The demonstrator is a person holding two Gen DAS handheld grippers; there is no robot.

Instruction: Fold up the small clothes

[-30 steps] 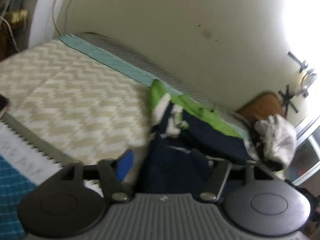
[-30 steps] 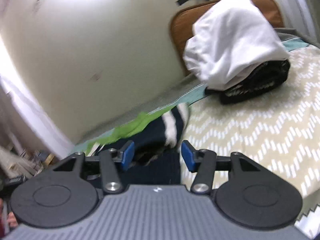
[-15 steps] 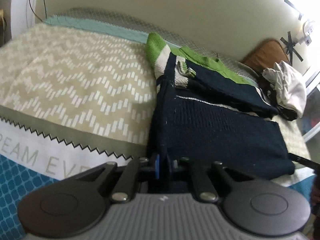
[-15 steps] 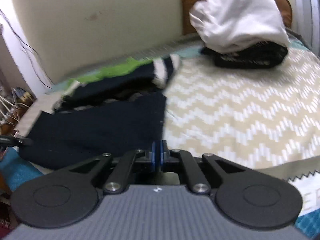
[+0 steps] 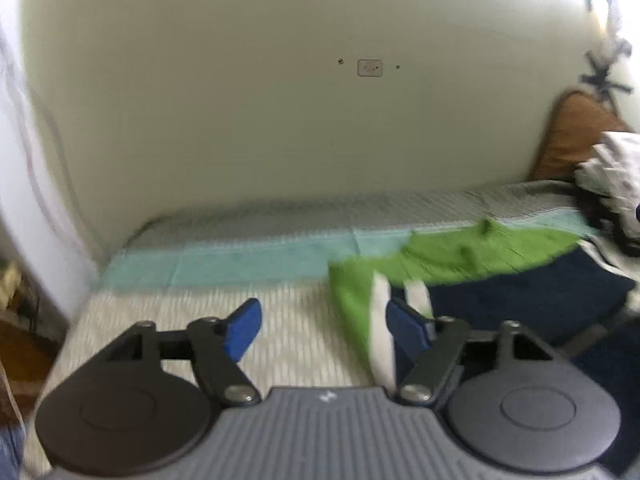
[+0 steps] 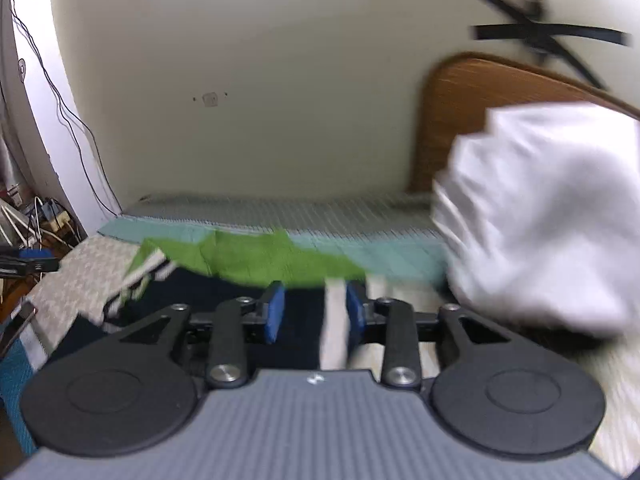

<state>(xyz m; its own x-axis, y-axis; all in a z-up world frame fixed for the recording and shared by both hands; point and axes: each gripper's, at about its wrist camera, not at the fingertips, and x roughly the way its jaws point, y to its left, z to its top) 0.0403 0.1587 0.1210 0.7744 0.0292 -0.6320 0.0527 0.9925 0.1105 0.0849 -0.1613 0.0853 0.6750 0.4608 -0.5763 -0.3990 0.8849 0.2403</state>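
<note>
Blue-padded left gripper [image 5: 320, 326] jaws opening wide, empty, right gripper [image 6: 314, 312] jaws opening over a white-striped cuff, navy and green sweater [image 6: 256, 260] lying on far bedspread [image 5: 168, 308], white pile [image 6: 540, 220] right.

No legible text, label or number — frames blurred.

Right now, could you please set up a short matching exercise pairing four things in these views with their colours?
Things:
1. sweater body
2. sweater top band
3. cloth heap
4. headboard

Colours:
A. white
B. brown
C. navy
D. green

Pairs: 1-C, 2-D, 3-A, 4-B
</note>
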